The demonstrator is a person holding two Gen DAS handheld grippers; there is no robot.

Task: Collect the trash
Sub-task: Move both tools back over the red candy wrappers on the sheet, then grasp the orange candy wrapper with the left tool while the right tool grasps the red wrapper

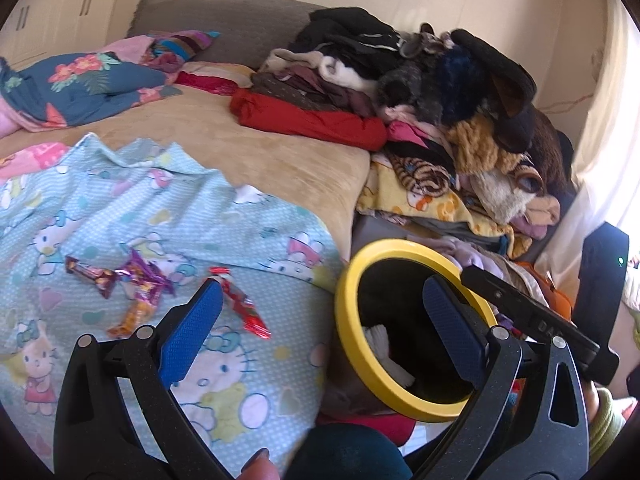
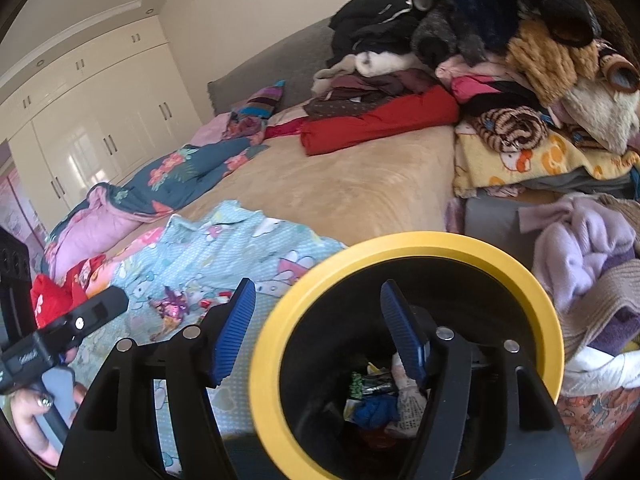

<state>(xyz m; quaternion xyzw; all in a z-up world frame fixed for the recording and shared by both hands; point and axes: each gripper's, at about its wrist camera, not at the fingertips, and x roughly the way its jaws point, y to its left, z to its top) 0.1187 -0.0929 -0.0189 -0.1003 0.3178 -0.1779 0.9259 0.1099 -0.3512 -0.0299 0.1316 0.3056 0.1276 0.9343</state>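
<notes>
Right now both your left gripper [image 1: 320, 300] and right gripper [image 2: 316, 312] gape empty; candy wrappers [image 1: 140, 280] lie beside the yellow-rimmed bin [image 2: 264, 344].

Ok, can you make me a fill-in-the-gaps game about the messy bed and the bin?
1. The rim of the bin is coloured ____.
2. The candy wrappers lie on a light blue cloth printed with cartoon ____.
3. The left gripper has nothing between its jaws, so they are ____.
4. The folded cloth at the bottom of the clothes pile on the bed is coloured ____.

Missing words: yellow; cats; open; red
</notes>
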